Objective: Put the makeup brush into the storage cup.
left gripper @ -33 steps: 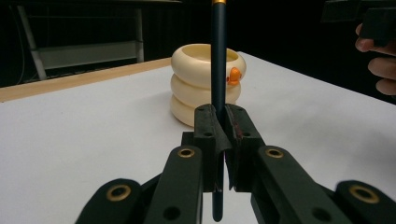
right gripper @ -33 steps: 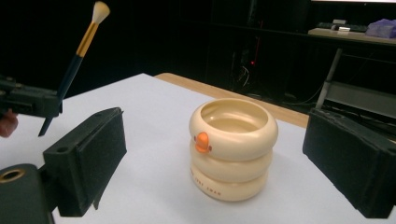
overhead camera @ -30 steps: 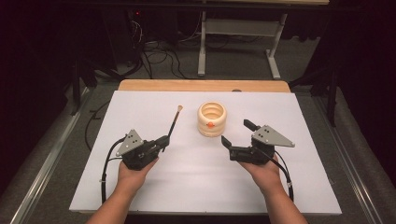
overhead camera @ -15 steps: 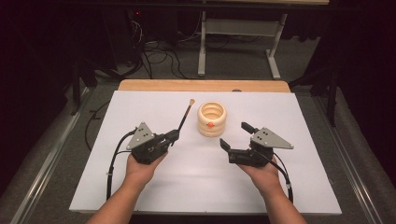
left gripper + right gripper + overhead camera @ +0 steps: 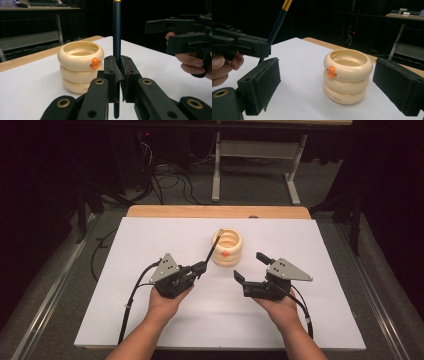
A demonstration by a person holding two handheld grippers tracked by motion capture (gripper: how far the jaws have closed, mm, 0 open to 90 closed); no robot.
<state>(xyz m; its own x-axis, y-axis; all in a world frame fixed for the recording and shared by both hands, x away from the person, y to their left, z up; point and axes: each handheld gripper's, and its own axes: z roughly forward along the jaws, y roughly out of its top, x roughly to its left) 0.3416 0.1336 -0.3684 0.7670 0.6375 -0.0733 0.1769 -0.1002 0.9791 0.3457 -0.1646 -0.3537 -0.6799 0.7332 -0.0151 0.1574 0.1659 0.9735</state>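
On the counter: a white sheet [image 5: 150, 270] covered the counter, with a strip of bare wood [image 5: 215, 211] showing along its far edge.
Holder: a cream holder [image 5: 227, 247], shaped like three stacked rings with a small orange beak on its side, stood upright near the middle of the sheet, mouth open and facing up.
Brush: a dark-handled brush [image 5: 212, 249] with a gold band near its far end slanted up from the left tongs; in the high view its tip lay over the holder's near left rim, though whether it touched the rim could not be told.
Left tongs: the left tongs [image 5: 119, 72] were pressed together on the brush handle, the handle rising straight up between the pads in the left gripper view.
Right tongs: the right tongs [image 5: 252, 266] were spread wide with nothing between them, pointing at the holder from its right, close by but apart from it.
In the way: nothing lay on the sheet between either tongs and the holder.
Writing: small brownish letters ran round the holder's bottom ring [image 5: 332, 96], too blurred to read with confidence.
Hands: both forearms came in from the near edge; the left hand [image 5: 167, 301] gripped its tool angled toward the holder, and the right hand [image 5: 280, 307] held its tool level, low over the sheet.
Beyond the counter: cables [image 5: 170, 180] lay on the dark floor beside a pale metal frame [image 5: 255, 165].
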